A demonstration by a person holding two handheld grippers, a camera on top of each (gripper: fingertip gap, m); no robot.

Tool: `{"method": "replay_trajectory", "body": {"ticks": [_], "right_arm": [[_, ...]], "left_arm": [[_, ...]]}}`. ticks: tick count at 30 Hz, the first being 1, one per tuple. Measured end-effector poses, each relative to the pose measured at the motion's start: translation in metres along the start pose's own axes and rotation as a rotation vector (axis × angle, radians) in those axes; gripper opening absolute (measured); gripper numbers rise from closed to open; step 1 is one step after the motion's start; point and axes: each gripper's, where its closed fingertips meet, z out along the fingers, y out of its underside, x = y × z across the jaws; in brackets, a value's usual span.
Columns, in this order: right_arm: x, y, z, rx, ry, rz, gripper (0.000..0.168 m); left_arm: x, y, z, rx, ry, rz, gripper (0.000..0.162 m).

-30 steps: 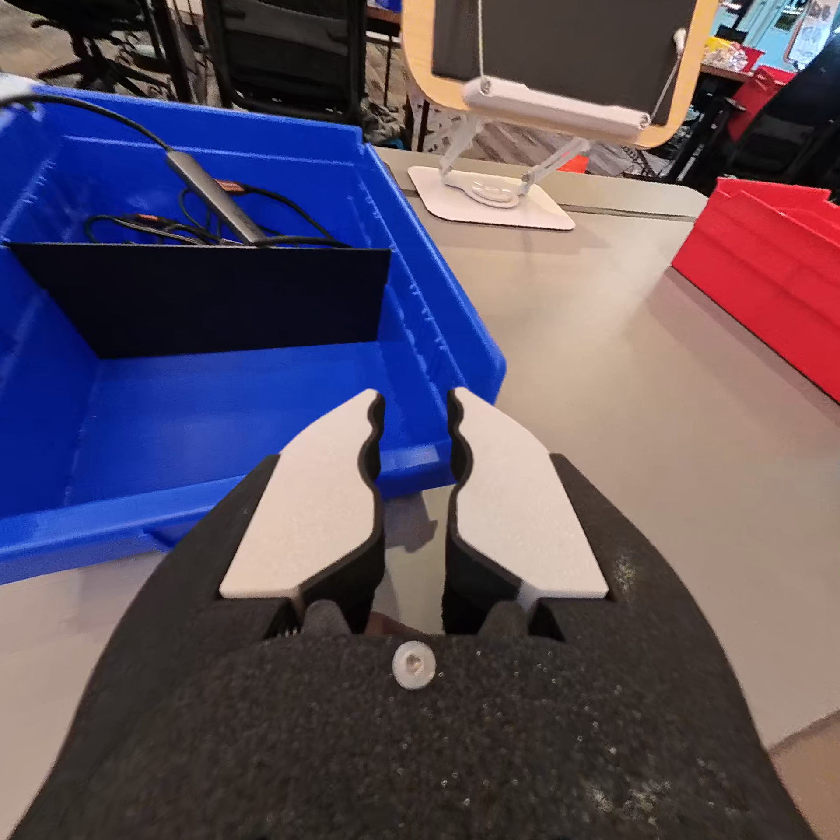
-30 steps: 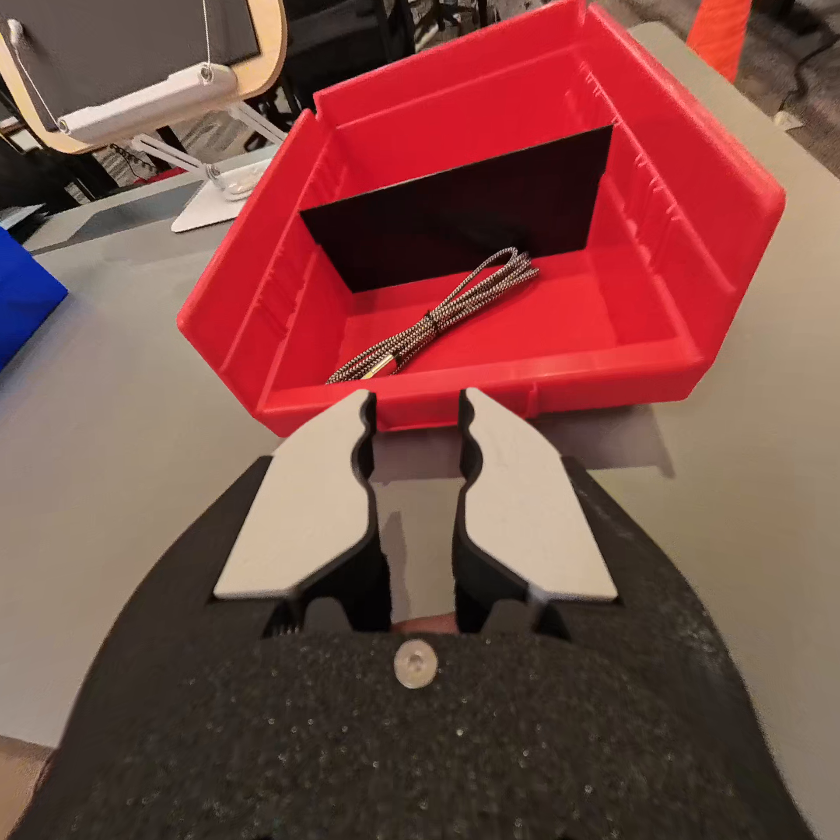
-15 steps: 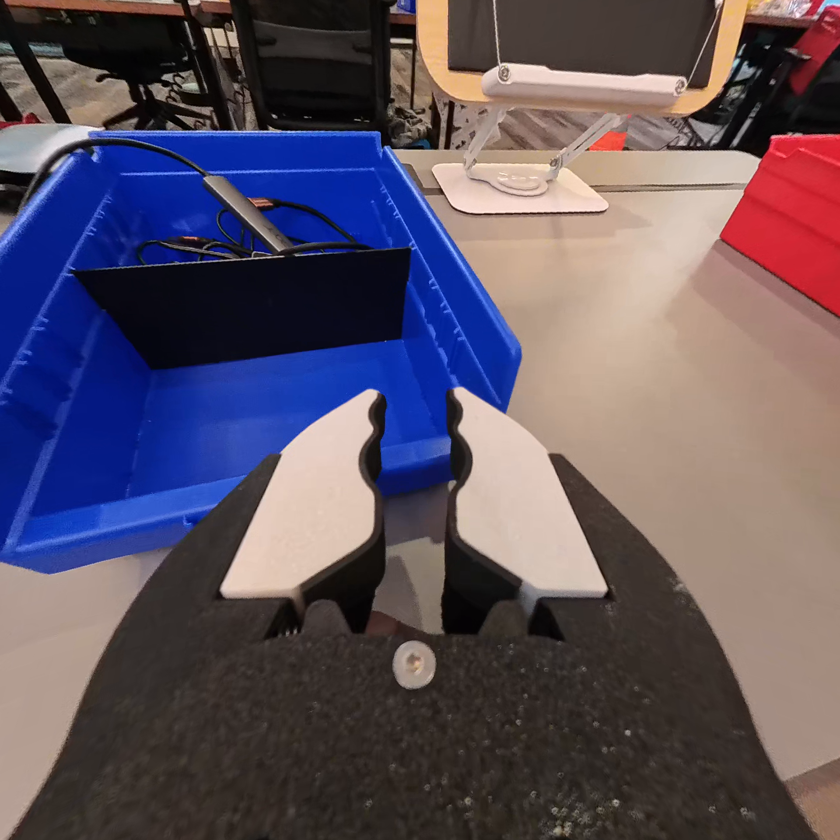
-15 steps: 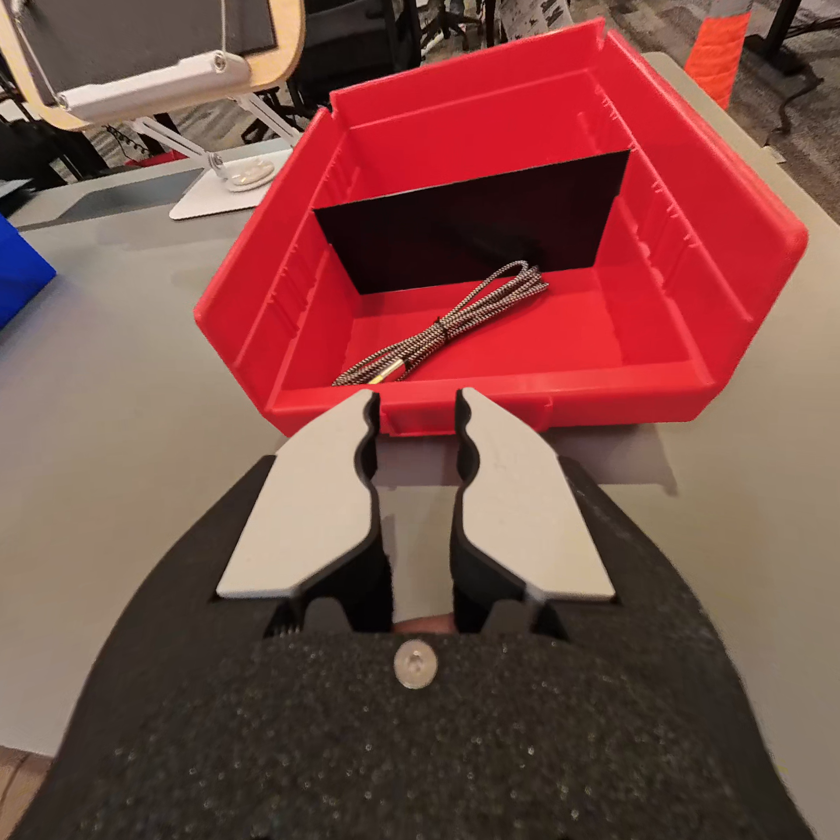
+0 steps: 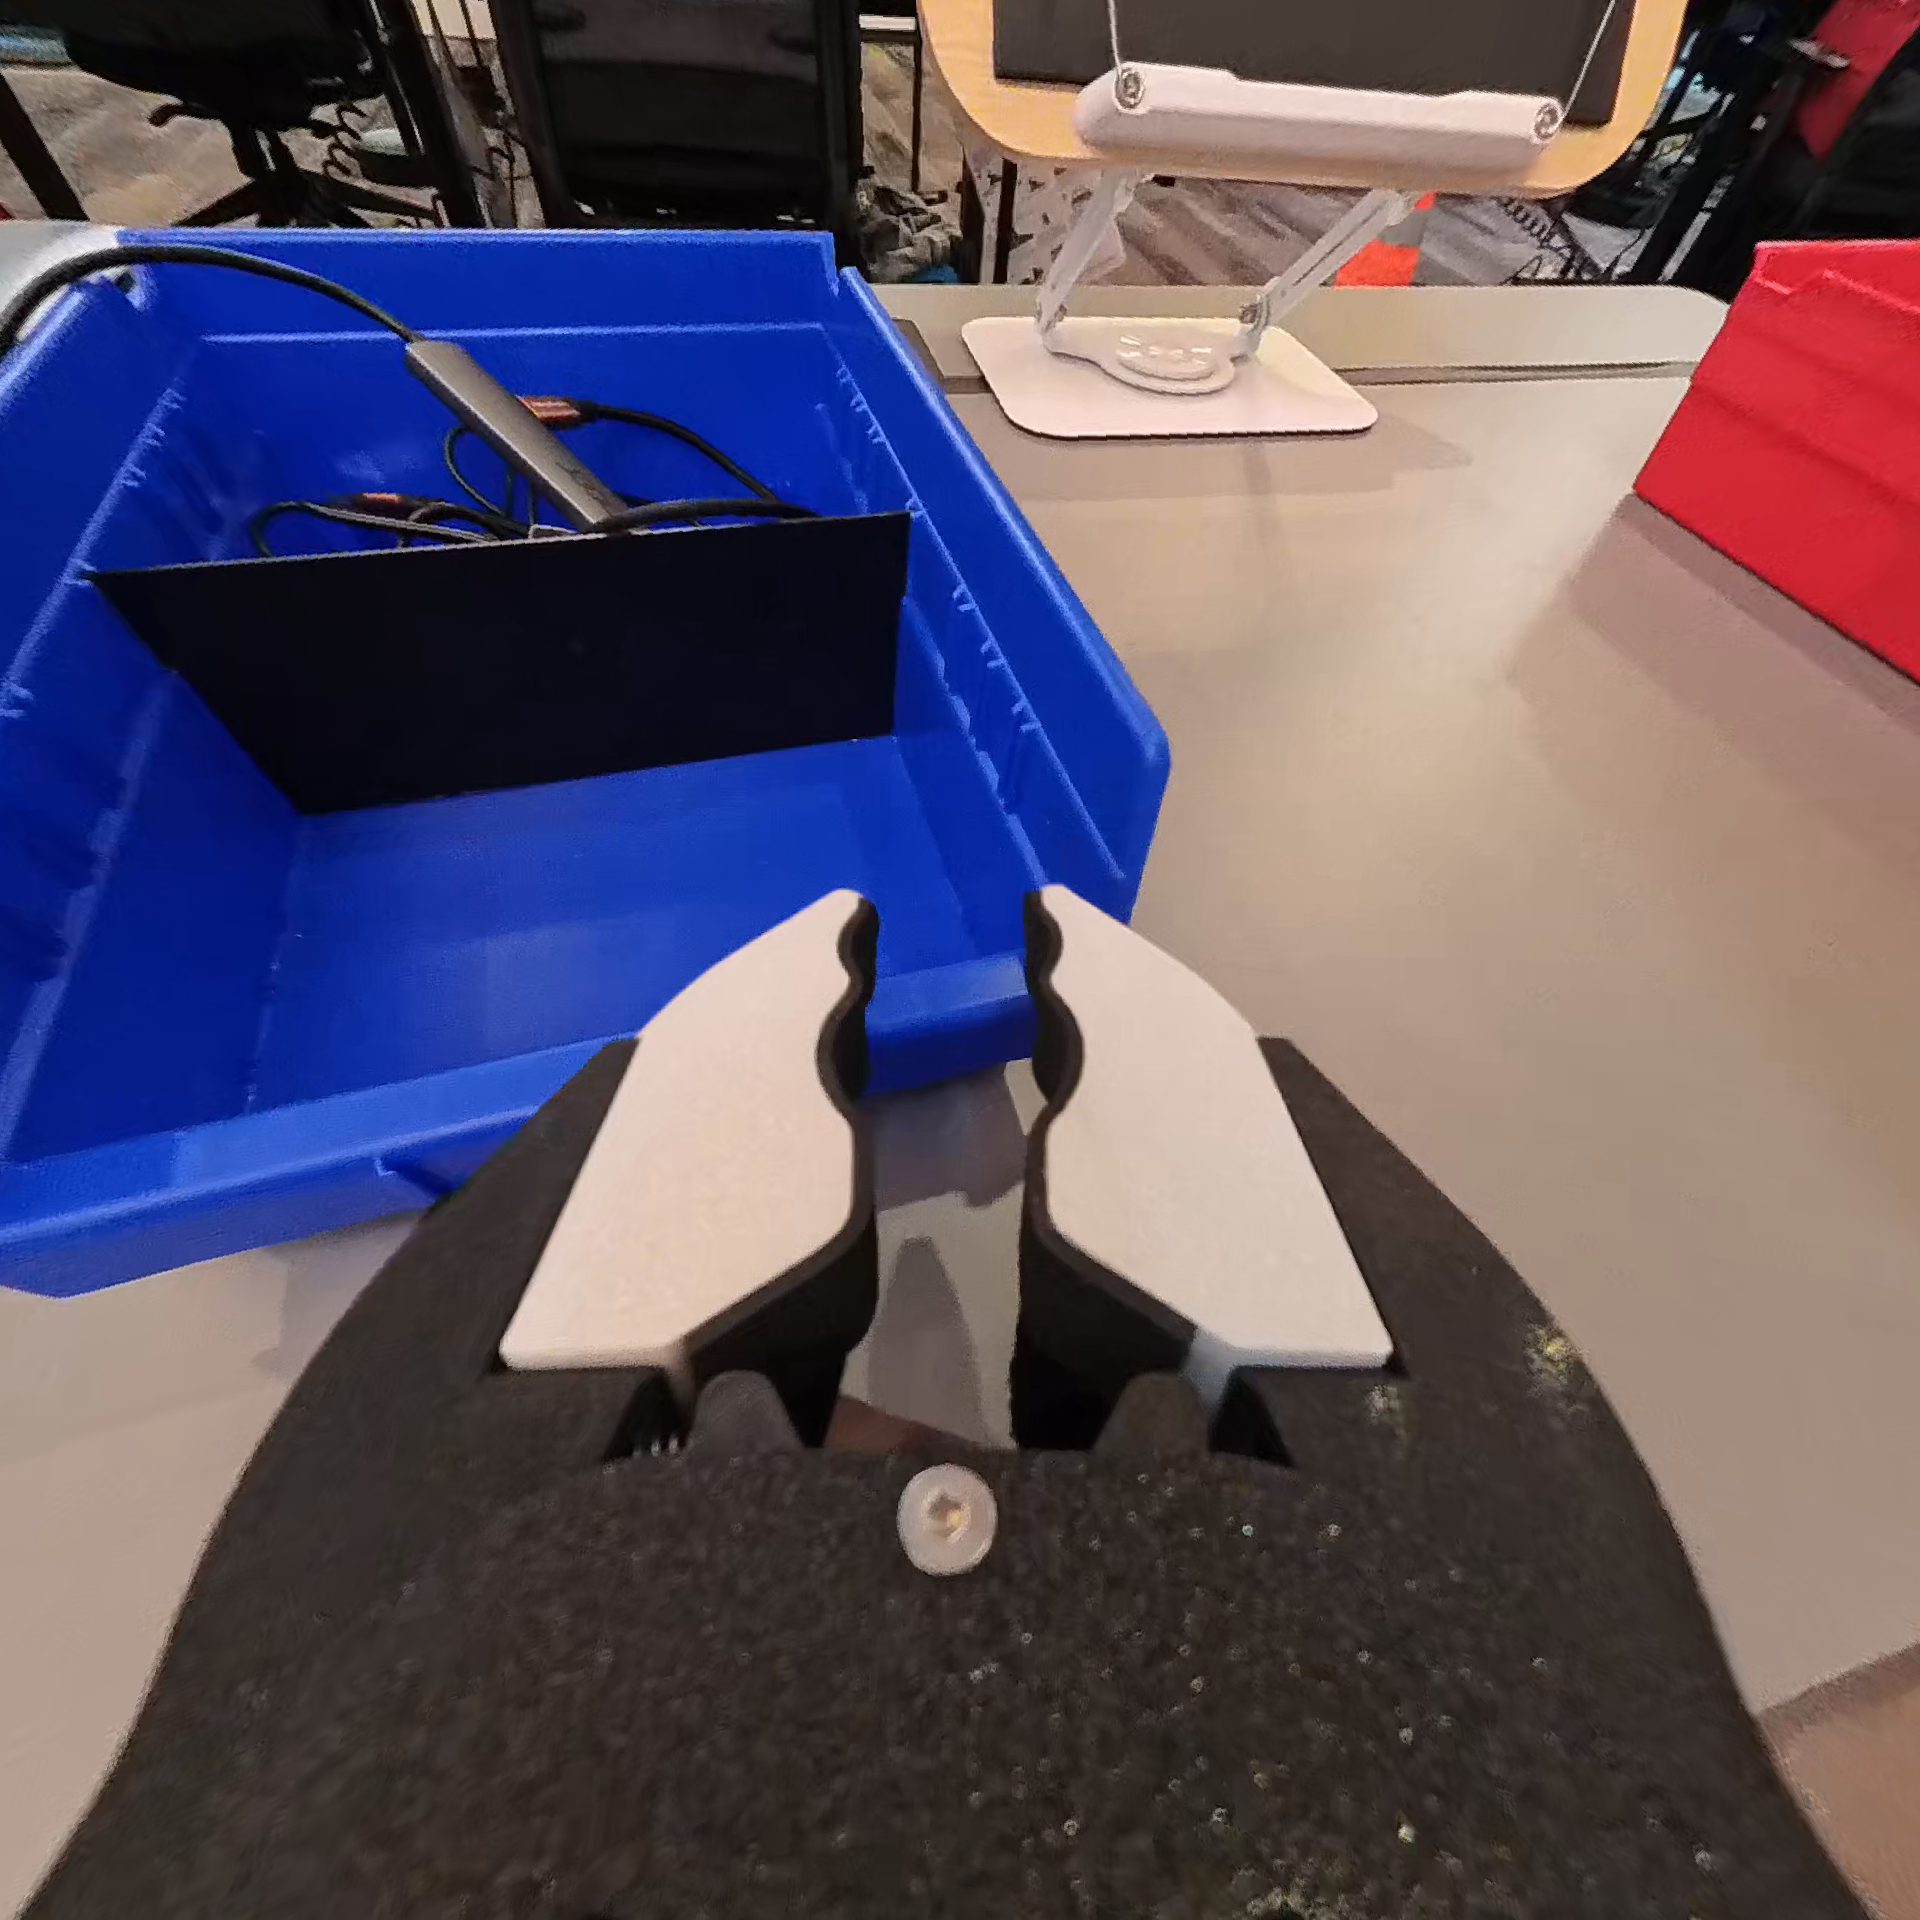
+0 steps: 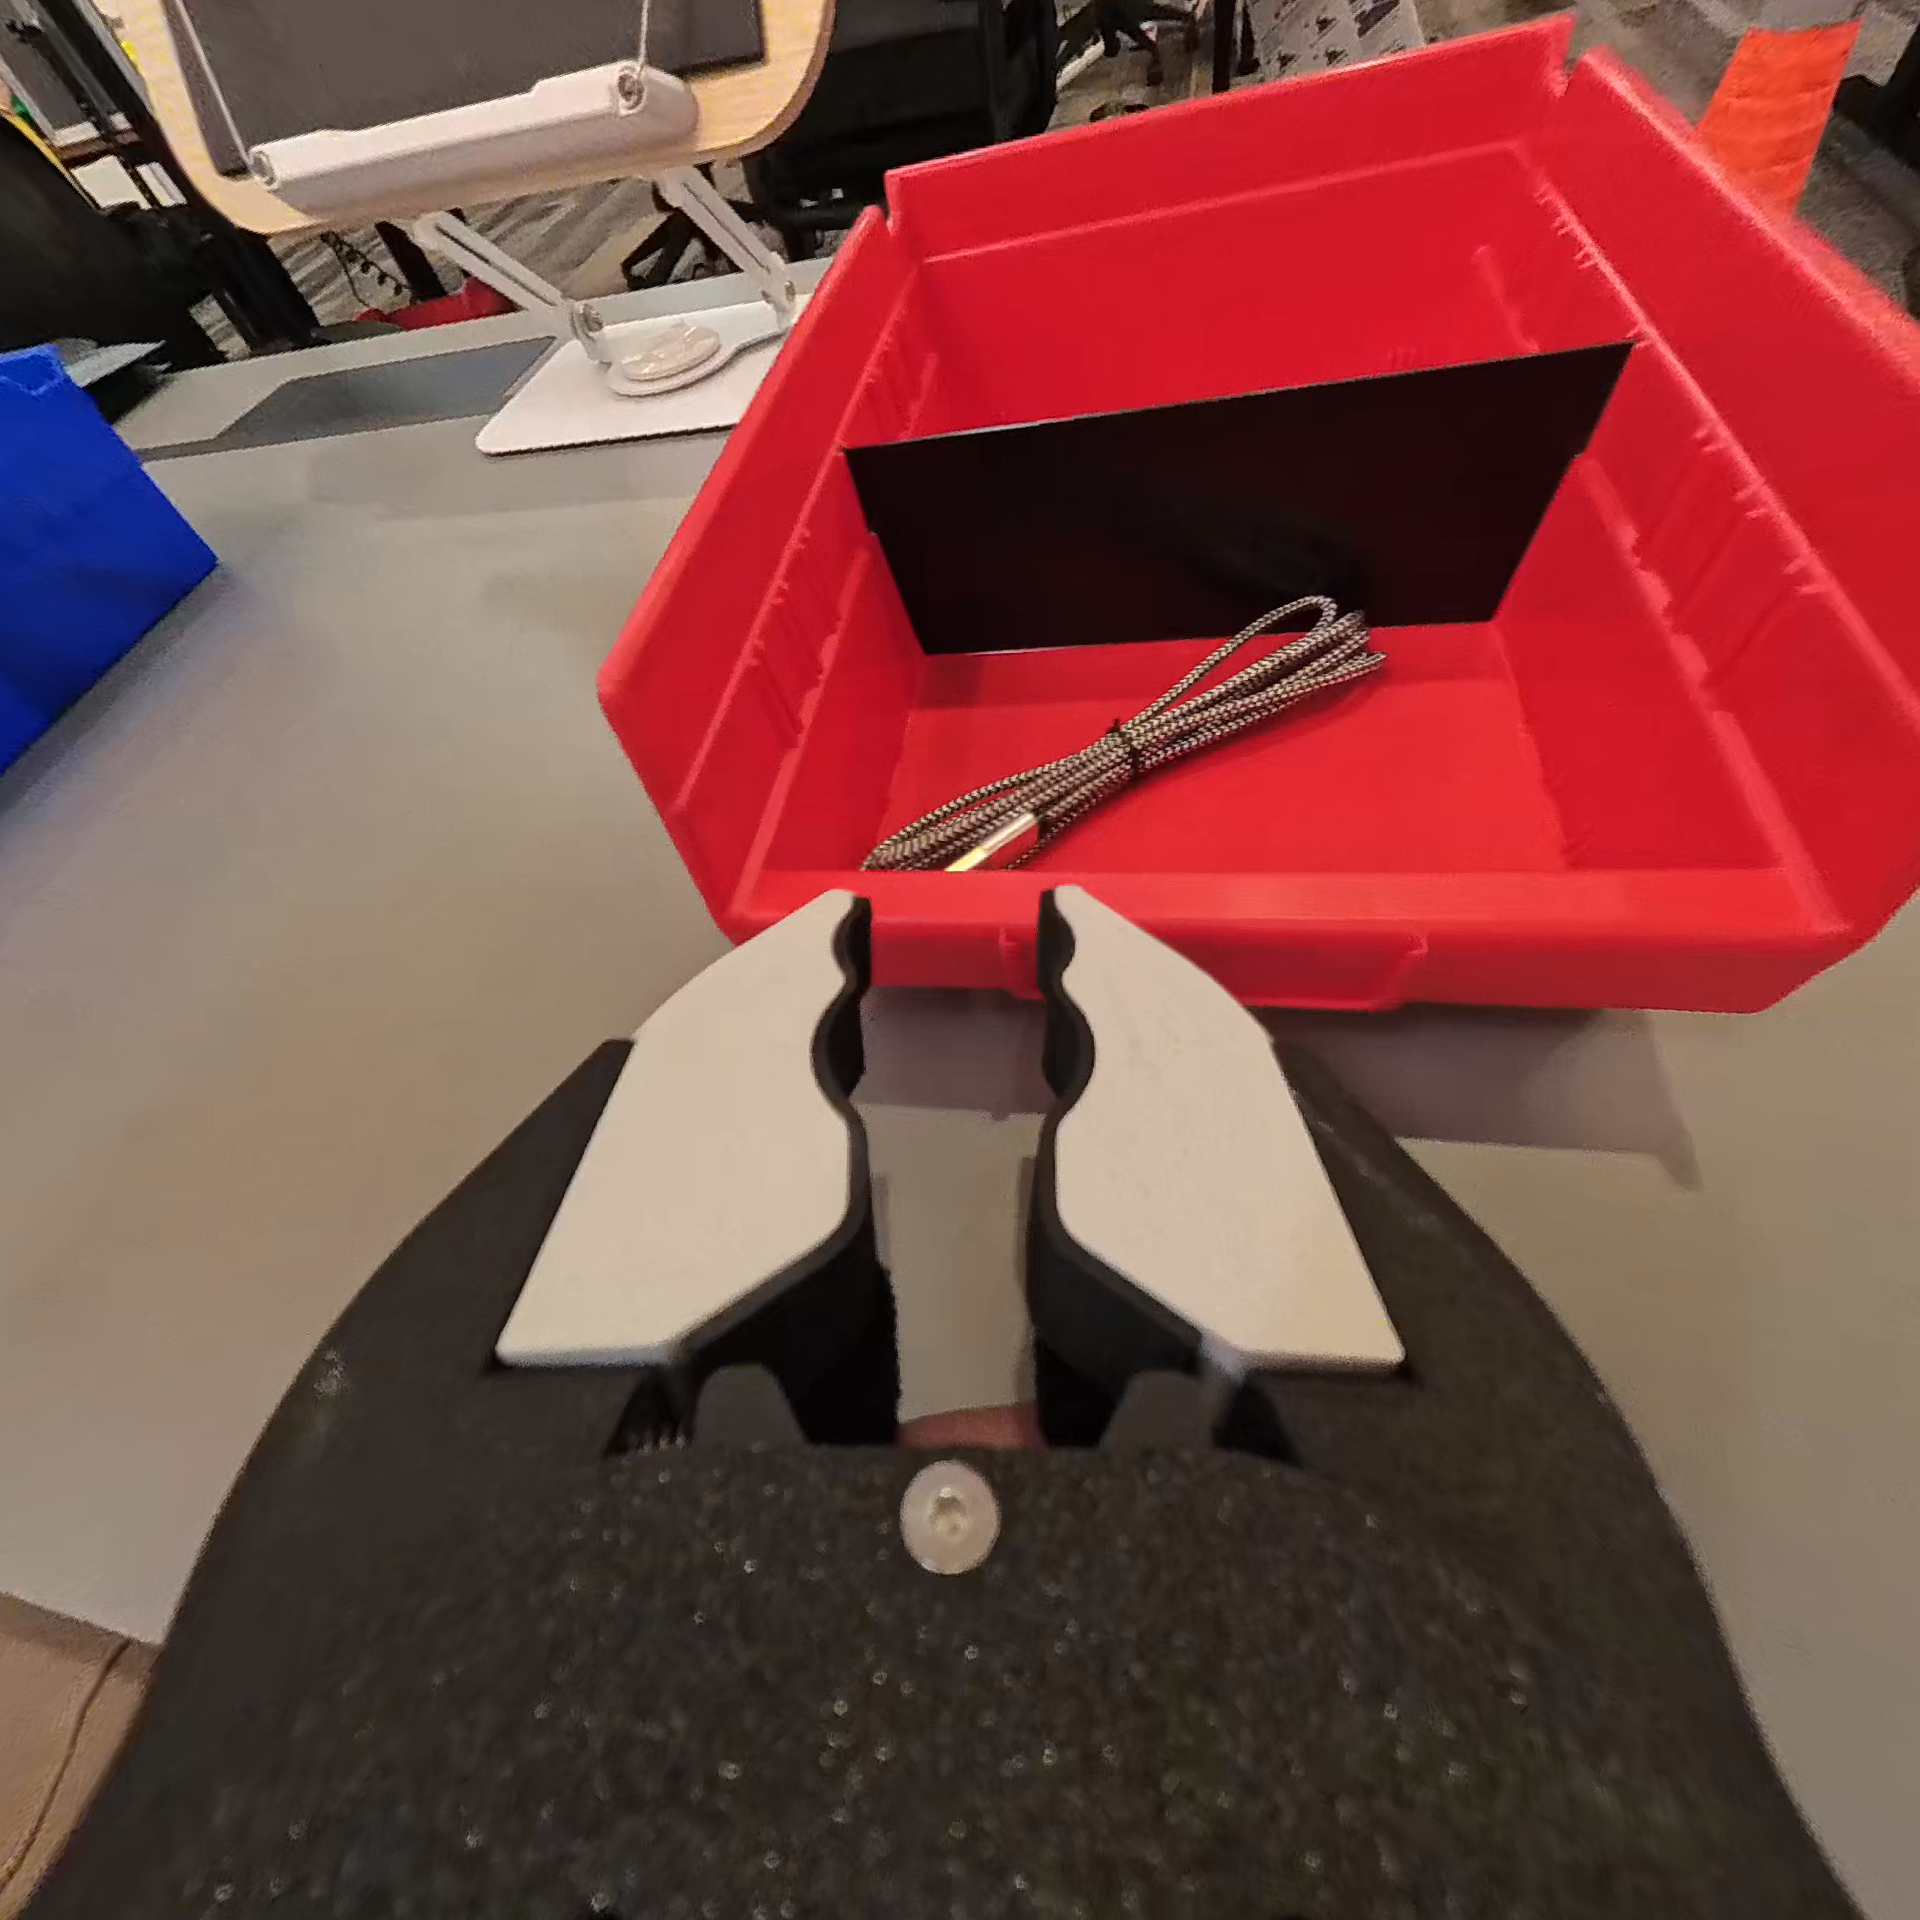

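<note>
Both your grippers were parted, empty: left gripper faced blue bin; right gripper faced cable, 1 o'clock, in red bin, long axis toward 2.

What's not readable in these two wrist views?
- Left wrist view: the black divider hides the lower part of the cables in the blue bin.
- Right wrist view: the floor behind the red bin divider is hidden.
- Both views: the stand's panel is cut off by the top edge.
</note>
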Motion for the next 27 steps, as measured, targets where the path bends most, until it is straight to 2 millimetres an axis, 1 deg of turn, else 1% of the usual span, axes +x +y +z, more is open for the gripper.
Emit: {"method": "replay_trajectory", "body": {"ticks": [2,4,5,7,8,9,11,12,14,15,17,19,20,23,24,25,26,27], "right_arm": [[-0.004,0.002,0.0,-0.008,-0.012,-0.004,0.03],[-0.008,0.002,0.0,-0.005,-0.021,-0.002,0.03],[-0.01,0.002,0.0,-0.005,-0.027,-0.001,0.03],[-0.012,0.005,0.001,-0.014,-0.039,-0.008,0.03],[-0.012,0.006,0.002,-0.016,-0.041,-0.013,0.03],[-0.012,0.006,0.003,-0.021,-0.045,-0.015,0.03],[-0.014,0.007,0.004,-0.025,-0.067,0.003,0.03],[-0.016,0.006,0.004,-0.023,-0.081,0.024,0.03],[-0.019,0.005,0.004,-0.021,-0.112,0.067,0.03],[-0.02,0.005,0.004,-0.019,-0.124,0.085,0.03],[-0.021,0.004,0.004,-0.016,-0.137,0.102,0.03],[-0.021,0.003,0.004,-0.016,-0.135,0.094,0.03],[-0.021,0.003,0.004,-0.018,-0.132,0.087,0.03],[-0.021,0.006,0.003,-0.027,-0.129,0.074,0.03],[-0.021,0.007,0.002,-0.029,-0.131,0.074,0.03],[-0.021,0.008,0.001,-0.03,-0.134,0.078,0.03],[-0.02,0.008,0.001,-0.031,-0.137,0.084,0.03],[-0.02,0.009,0.0,-0.032,-0.138,0.09,0.03]], "left_arm": [[0.002,-0.004,-0.001,0.003,0.02,-0.013,0.027],[0.009,-0.015,-0.002,-0.001,0.102,-0.066,0.027],[0.012,-0.021,-0.001,-0.033,0.143,-0.062,0.027],[0.01,-0.038,0.002,-0.124,0.155,0.039,0.027],[0.005,-0.048,0.007,-0.178,0.146,0.099,0.031],[-0.002,-0.056,0.013,-0.246,0.142,0.133,0.036],[-0.02,-0.072,0.035,-0.379,0.154,0.101,0.038],[-0.031,-0.08,0.05,-0.427,0.17,0.07,0.04],[-0.065,-0.092,0.087,-0.498,0.13,-0.016,0.046],[-0.083,-0.094,0.106,-0.536,0.102,-0.068,0.051],[-0.114,-0.087,0.138,-0.624,0.038,-0.148,0.061],[-0.133,-0.076,0.163,-0.674,-0.016,-0.204,0.065],[-0.137,-0.071,0.172,-0.68,-0.024,-0.245,0.065],[-0.136,-0.059,0.191,-0.692,0.009,-0.356,0.065],[-0.136,-0.057,0.195,-0.676,0.016,-0.385,0.06],[-0.135,-0.057,0.197,-0.654,0.032,-0.412,0.044],[-0.133,-0.058,0.197,-0.632,0.055,-0.434,0.024],[-0.13,-0.062,0.195,-0.601,0.088,-0.448,0.022]]}}
